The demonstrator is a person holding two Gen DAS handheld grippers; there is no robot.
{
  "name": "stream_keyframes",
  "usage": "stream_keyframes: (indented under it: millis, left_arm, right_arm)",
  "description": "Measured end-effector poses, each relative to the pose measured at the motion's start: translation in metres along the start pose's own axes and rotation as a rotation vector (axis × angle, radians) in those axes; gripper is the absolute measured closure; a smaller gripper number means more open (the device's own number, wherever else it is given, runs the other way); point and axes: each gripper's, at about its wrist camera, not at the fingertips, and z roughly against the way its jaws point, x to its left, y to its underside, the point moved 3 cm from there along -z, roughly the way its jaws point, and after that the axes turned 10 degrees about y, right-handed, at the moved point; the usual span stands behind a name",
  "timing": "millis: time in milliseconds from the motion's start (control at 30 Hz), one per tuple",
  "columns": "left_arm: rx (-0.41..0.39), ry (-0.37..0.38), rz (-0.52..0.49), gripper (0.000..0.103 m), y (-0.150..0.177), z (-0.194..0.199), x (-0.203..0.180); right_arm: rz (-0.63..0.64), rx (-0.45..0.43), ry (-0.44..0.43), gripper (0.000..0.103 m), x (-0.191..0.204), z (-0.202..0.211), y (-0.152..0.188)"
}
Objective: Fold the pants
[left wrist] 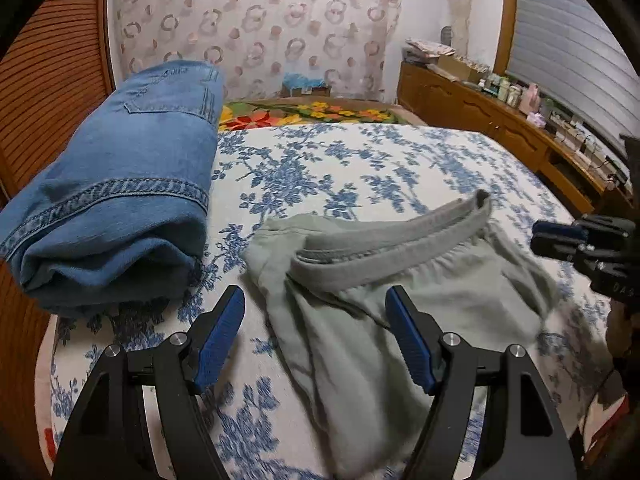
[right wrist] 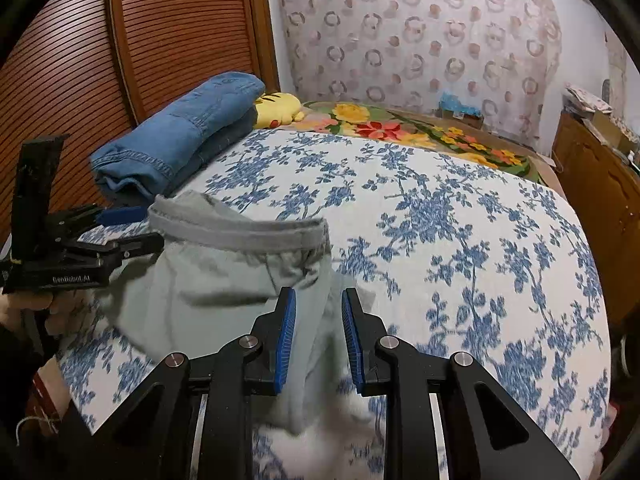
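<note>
1. Grey pants (left wrist: 360, 280): crumpled near the front edge of the blue-flowered bedspread (left wrist: 360, 168), unfolded, with the darker grey waistband (left wrist: 384, 236) raised and curling on the far side.
2. Left gripper (left wrist: 315, 294): hovers over the left part of the pants with jaws spread wide; blue pads (left wrist: 224, 332) clear of the fabric, nothing clamped.
3. Right gripper (right wrist: 319, 294): sits at the right edge of the pants with jaws drawn narrow; shows a strip of grey fabric in the gap between the pads, but cannot tell whether the pads press on it.
4. Folded blue jeans (left wrist: 120, 200): lies far left on the bed, just beside the pants but apart from them.
5. Yellow plush toy (right wrist: 276, 108): rests beyond the jeans, next to a bright flowered blanket (right wrist: 400, 124) at the far end of the bed.
6. Slatted wooden door (right wrist: 180, 40): stands on the left; wooden dresser (left wrist: 480, 108), loaded with small items, runs along the right.
</note>
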Motion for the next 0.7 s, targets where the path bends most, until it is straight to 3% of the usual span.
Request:
stream_keyframes:
  millis: [167, 400, 567, 700]
  left_arm:
    - [-0.025, 0.041, -0.017, 0.029, 0.012, 0.022, -0.015]
    - [0.008, 0.087, -0.024, 0.029, 0.042, 0.033, -0.028]
    - [0.032, 0.096, -0.041, 0.036, 0.060, 0.037, -0.036]
    - [0.046, 0.083, -0.047, 0.052, 0.066, 0.034, -0.036]
  right_arm:
    - [0.013, 0.014, -0.024, 0.079, 0.001, 0.020, 0.020]
    - [-0.001, 0.027, -0.069, 0.079, -0.001, 0.038, 0.048]
    - [-0.013, 0.031, -0.076, 0.079, -0.001, 0.040, 0.053]
    - [-0.008, 0.037, -0.070, 0.079, 0.001, 0.033, 0.051]
